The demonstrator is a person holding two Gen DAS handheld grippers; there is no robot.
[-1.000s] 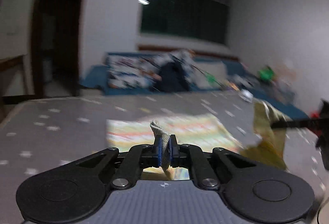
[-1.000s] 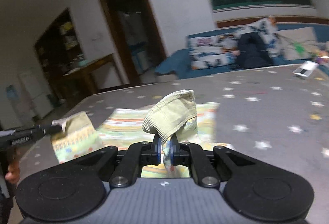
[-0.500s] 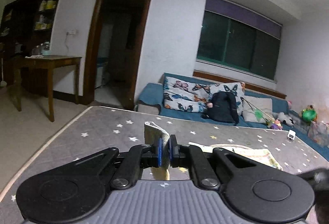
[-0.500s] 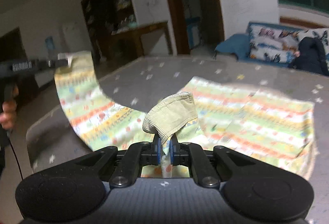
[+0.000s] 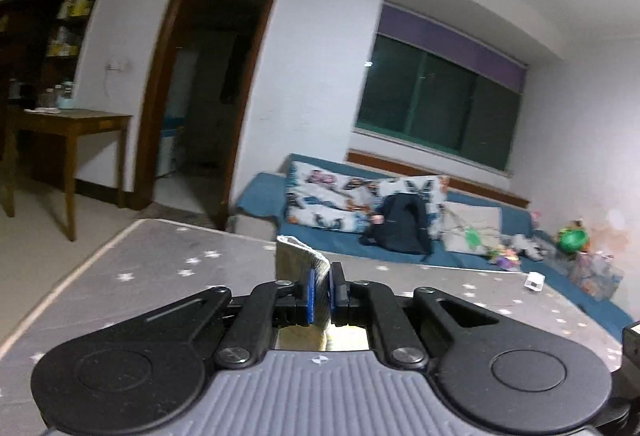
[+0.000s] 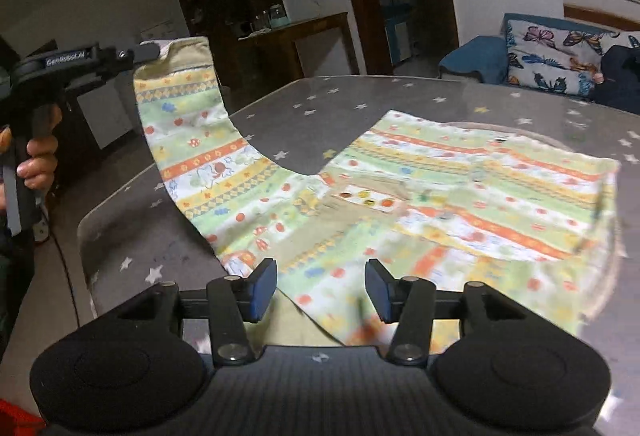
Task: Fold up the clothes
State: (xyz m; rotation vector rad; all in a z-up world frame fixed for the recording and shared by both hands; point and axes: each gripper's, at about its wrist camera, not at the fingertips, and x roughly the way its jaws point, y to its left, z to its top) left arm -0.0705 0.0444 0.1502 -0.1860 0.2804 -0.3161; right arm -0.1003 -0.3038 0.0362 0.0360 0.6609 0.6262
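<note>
Striped, patterned children's trousers [image 6: 460,196] lie spread on the grey star-print table [image 6: 320,104]. One leg [image 6: 192,140] rises up to the left, where my left gripper [image 6: 154,52] is shut on its beige cuff, with a hand [image 6: 38,160] on the grip. In the left wrist view the ribbed cuff [image 5: 300,258] stands pinched between the shut pads of my left gripper [image 5: 320,292]. My right gripper [image 6: 320,292] hovers low over the near part of the trousers. Its jaws are opening, and the cloth lies under them, not pressed by the pads.
A blue sofa [image 5: 400,248] with butterfly pillows [image 5: 344,196] and a dark backpack [image 5: 404,224] stands beyond the table. A small white box [image 5: 534,281] lies near the table's far right. A wooden side table [image 5: 68,124] and a doorway [image 5: 208,88] are at the left.
My right gripper has let go of the cuff it held and opened over the trousers. My left gripper has lifted its leg up and to the left.
</note>
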